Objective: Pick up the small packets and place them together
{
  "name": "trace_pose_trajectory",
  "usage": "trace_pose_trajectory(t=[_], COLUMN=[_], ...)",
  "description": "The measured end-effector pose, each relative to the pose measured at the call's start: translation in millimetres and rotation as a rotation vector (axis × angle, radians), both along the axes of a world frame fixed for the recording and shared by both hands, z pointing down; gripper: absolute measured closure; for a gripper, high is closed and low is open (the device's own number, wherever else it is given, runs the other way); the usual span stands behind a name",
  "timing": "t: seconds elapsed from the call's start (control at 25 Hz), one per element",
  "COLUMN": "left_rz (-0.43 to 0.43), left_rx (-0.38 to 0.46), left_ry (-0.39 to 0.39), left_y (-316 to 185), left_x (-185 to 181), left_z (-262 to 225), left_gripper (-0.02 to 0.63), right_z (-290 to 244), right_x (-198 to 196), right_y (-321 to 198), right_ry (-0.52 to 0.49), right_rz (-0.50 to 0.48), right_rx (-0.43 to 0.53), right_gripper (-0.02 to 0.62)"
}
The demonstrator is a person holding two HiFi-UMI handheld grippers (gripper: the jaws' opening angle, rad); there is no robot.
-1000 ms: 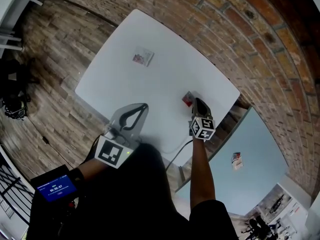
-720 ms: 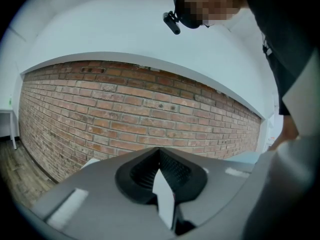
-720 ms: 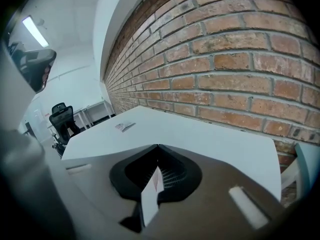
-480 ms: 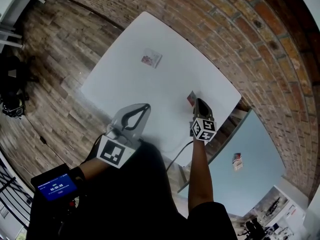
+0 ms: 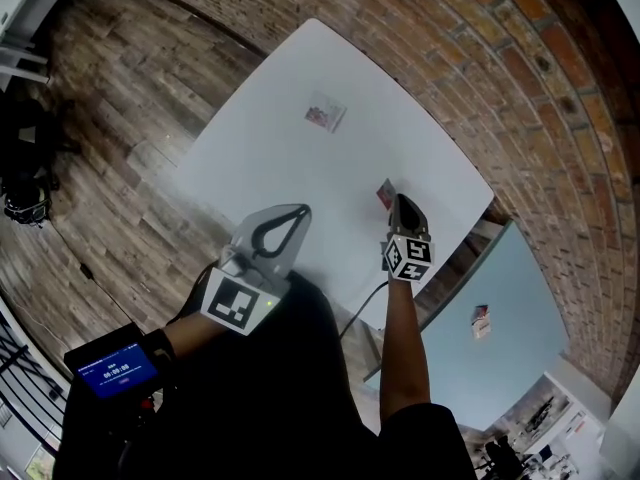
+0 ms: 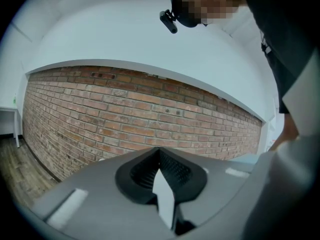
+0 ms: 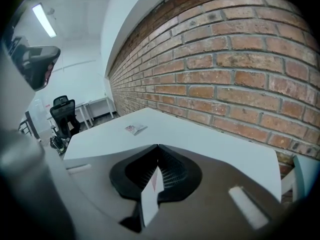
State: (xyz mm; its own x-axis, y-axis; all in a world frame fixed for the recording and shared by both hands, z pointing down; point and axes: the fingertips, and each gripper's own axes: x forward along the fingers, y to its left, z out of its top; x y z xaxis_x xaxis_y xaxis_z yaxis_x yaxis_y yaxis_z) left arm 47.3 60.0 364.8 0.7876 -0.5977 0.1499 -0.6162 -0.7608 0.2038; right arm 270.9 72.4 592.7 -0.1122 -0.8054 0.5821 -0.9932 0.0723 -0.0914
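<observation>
My right gripper hangs over the right part of the white table, shut on a small red-and-white packet. That packet stands edge-on between the pads. A second small packet lies flat on the far part of the table and shows as a packet ahead of the right gripper. My left gripper is over the near table edge, shut. A pale flat piece, seemingly a packet, sits edge-on between its pads. Its camera faces the brick wall.
A brick wall runs along the table's far side. A light blue table at the right carries another small packet. Wooden floor lies to the left. An office chair stands beyond the table.
The head view has swung, so the table and its packet sit further right in the picture. Both grippers stay shut and have hardly moved over the table.
</observation>
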Motion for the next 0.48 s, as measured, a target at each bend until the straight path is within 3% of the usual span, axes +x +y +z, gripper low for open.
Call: trace_pose_trajectory(t=[0.48], left_rz=[-0.02], left_rx=[-0.007], left_ry=[0.006], left_y=[-5], left_x=[-22], left_z=[6], left_gripper=[0.604], right_z=[9], right_x=[-24], right_y=[-4], right_ry=[-0.023], right_rz=[-0.025], right_rx=[-0.028], right_gripper=[0.592])
